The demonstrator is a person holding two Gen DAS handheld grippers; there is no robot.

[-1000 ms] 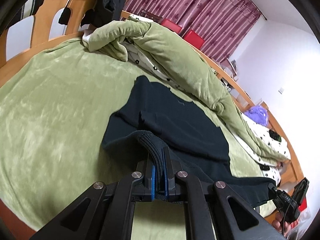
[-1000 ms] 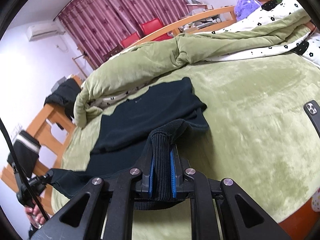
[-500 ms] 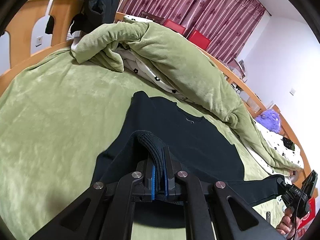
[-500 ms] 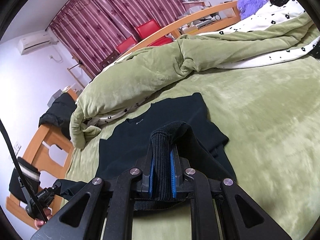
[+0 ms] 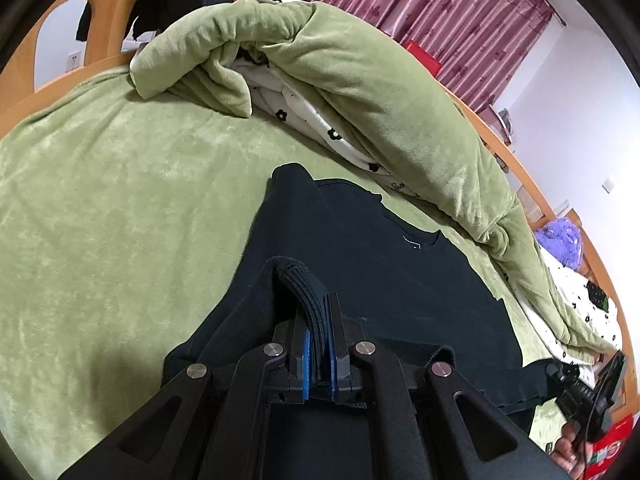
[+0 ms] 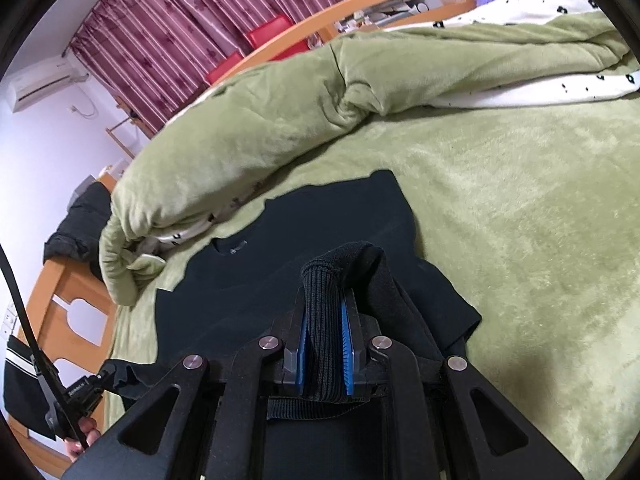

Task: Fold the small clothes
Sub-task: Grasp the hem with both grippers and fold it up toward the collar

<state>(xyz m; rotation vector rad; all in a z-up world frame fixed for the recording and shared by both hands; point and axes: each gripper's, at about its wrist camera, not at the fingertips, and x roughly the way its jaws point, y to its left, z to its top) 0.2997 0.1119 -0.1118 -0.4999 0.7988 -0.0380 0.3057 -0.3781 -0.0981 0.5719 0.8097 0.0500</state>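
A: A bed point(image 5: 100, 216) under a green blanket is filling both views, with maroon curtains point(image 5: 440, 4) hanging behind a wooden rail. What is getting cut off?

B: The sweater point(image 5: 384, 280), mostly. It is lying dark on the blanket with its collar pointing toward the heaped quilt point(image 5: 360, 80) and its long axis running away from the cameras. Its near end is vanishing under the black linkages, and its folds are hard to make out, black on black.

A: And the jaws?

B: The left gripper point(image 5: 319, 344) is clamping tight on a ribbed edge of the sweater. The right gripper point(image 6: 323, 344) is holding another ribbed fold point(image 6: 324, 320), but its jaws are opening; the cloth is sitting between the blue pads, and the left pad is parting from it.

A: Anything holding other things?

B: Only the quilt, wrapping a white flowered sheet point(image 5: 320, 120). A hand point(image 5: 568, 452) is peeking in at the left view's corner, mostly cropped.
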